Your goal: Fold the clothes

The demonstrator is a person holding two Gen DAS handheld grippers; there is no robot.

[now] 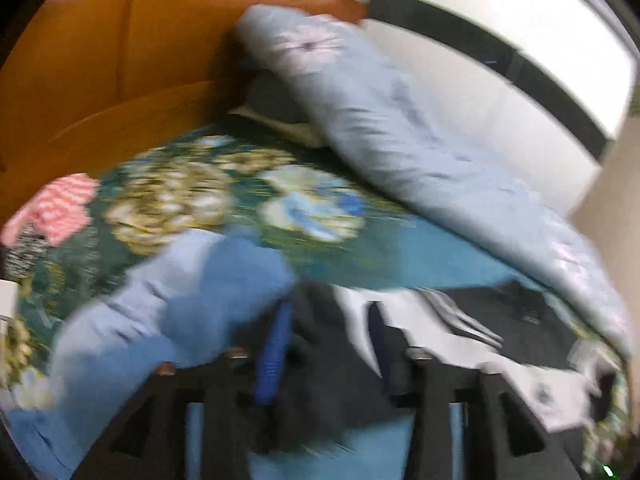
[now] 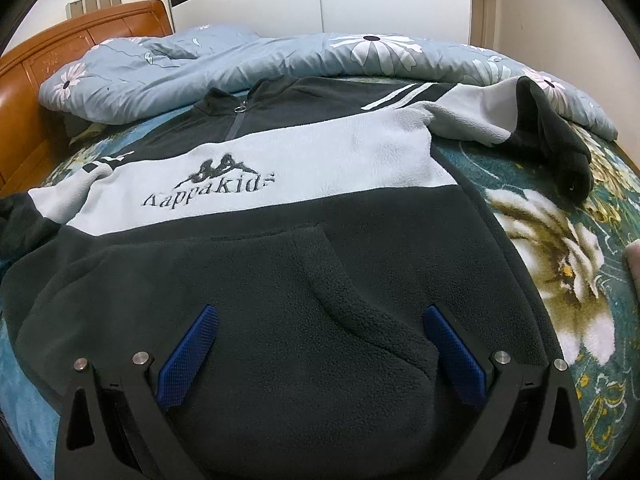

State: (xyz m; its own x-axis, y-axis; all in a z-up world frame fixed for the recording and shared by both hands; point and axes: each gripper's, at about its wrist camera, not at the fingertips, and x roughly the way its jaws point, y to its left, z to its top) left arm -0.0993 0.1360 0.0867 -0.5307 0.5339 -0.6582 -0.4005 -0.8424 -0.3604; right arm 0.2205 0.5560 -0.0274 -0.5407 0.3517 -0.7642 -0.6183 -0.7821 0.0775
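Fleece pullover [image 2: 280, 264]: dark grey with a pale band across the chest, lying face up and flat on the bed, collar toward the quilt, hem toward the right wrist camera.
Chest band: carries embroidered lettering and a small logo (the short zip above it has a ring pull).
Front pocket [image 2: 360, 300]: the one pouch in sight, a kangaroo pocket on the lower front; whether anything is inside cannot be told.
Far sleeve [image 2: 552, 136]: stretched out to the side, its dark cuff resting on the bedspread close to the quilt.
Right gripper [image 2: 320, 344]: jaws spread wide over the lower front, one blue pad on either side of the pocket, nothing pinched.
Left gripper [image 1: 328, 344]: badly blurred view; blue pads apart with dark fleece lying between them, and whether they press on it cannot be told.
Light blue garment [image 1: 160, 304]: crumpled on the bedspread beside the left gripper.
Bedspread [image 2: 560, 240]: teal with large pale flowers.
Quilt [image 2: 280, 56]: grey-blue with daisies, bunched along the far side of the bed.
Pink striped cloth [image 1: 56, 208]: near the bed's edge by the wooden headboard [image 1: 120, 60].
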